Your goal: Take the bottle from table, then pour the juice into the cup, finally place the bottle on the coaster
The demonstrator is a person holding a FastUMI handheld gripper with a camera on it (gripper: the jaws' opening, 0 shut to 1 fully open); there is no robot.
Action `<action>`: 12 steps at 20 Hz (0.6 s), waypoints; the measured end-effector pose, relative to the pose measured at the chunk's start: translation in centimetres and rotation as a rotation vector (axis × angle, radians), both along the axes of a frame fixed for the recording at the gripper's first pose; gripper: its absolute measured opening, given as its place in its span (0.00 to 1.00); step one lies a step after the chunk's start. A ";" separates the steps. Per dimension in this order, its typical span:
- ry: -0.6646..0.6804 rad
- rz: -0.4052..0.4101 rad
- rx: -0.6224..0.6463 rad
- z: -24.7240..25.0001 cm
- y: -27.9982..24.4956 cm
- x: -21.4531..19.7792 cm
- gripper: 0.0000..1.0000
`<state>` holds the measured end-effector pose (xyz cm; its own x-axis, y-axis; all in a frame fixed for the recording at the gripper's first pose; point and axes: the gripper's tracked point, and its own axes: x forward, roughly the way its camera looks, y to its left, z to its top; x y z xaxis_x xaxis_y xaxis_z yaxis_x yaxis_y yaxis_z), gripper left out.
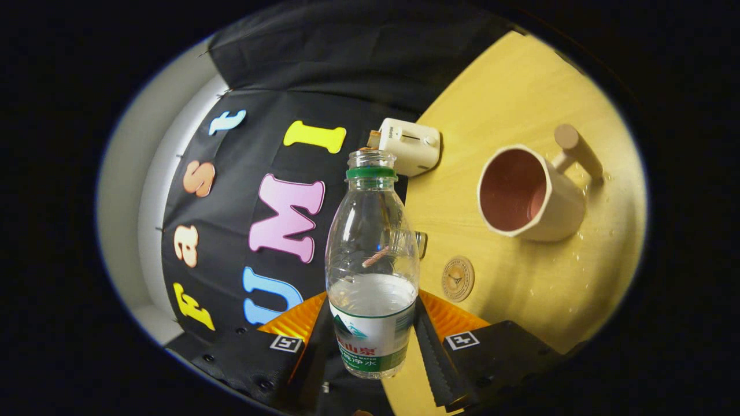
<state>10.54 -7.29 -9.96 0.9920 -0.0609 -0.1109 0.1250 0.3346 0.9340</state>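
tool (373,341) — fingers clamp bottle (372,260) | cup (529,196) beyond — coaster (457,278) nearer

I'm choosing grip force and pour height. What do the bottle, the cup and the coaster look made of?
Bottle, held between the fingers of the tool: thin clear plastic, glossy, see-through with glare streaks. Cup: cream outside, reddish inside, matte; ceramic or hard plastic, can't tell which. Coaster: small tan disc, probably wood or cork.
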 end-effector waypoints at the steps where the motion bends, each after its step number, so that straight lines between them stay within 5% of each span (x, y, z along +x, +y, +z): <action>1: 0.003 -0.007 -0.072 0.2 -0.2 0.0 0.74; 12: 0.011 0.027 -0.947 4.9 2.1 4.1 0.74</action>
